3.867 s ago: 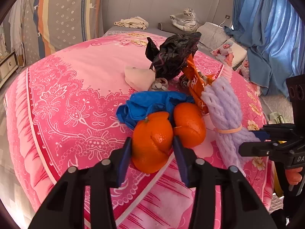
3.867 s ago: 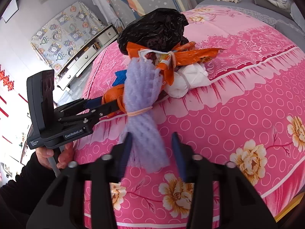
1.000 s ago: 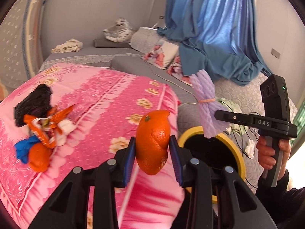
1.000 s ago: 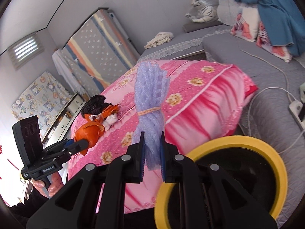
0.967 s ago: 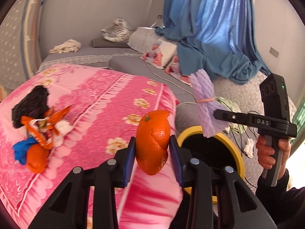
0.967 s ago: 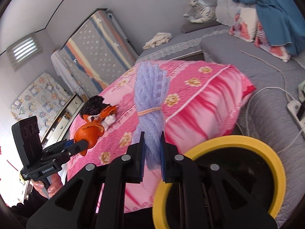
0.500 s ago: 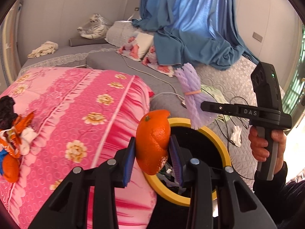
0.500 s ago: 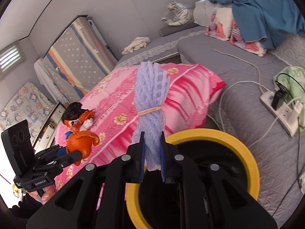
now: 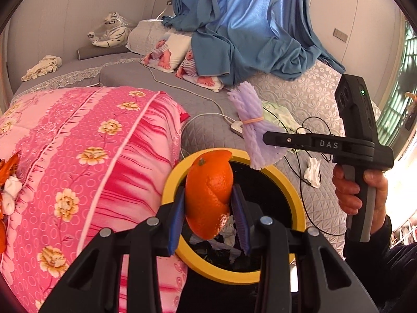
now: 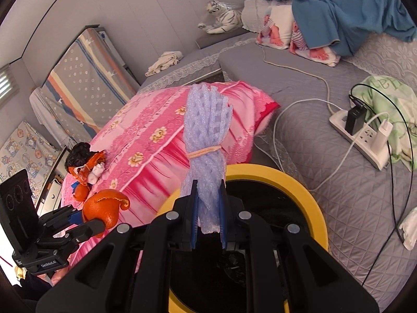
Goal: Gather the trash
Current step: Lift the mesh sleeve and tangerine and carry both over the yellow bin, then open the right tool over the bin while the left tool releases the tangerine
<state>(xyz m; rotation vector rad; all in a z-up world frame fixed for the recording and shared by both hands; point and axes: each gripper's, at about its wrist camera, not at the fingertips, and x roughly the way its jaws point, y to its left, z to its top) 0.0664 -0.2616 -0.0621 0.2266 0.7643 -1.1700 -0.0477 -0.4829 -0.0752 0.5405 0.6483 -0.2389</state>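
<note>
My left gripper [image 9: 208, 206] is shut on a piece of orange peel [image 9: 209, 193] and holds it over the near rim of a black bin with a yellow rim [image 9: 297, 203]. My right gripper [image 10: 207, 208] is shut on a bundle of purple foam netting [image 10: 206, 140] tied with a rubber band, above the same yellow-rimmed bin [image 10: 315, 211]. From the left wrist view the foam netting [image 9: 251, 120] hangs over the bin's far side. More trash [image 10: 86, 167], a black bag, orange wrappers and peel, lies on the pink quilt [image 10: 156, 130]. Some trash lies inside the bin.
The bin stands between the pink quilt [image 9: 78, 143] and a grey bedspread [image 10: 351, 195]. A power strip [image 10: 362, 140] with cables and a green cloth lie on the grey bedspread. Blue fabric [image 9: 247, 26], pillows and a toy tiger [image 9: 112, 32] sit further back.
Both grippers have swung away from the pink quilt toward the bin with their loads. The bin now fills more of each view and sits under both held pieces.
</note>
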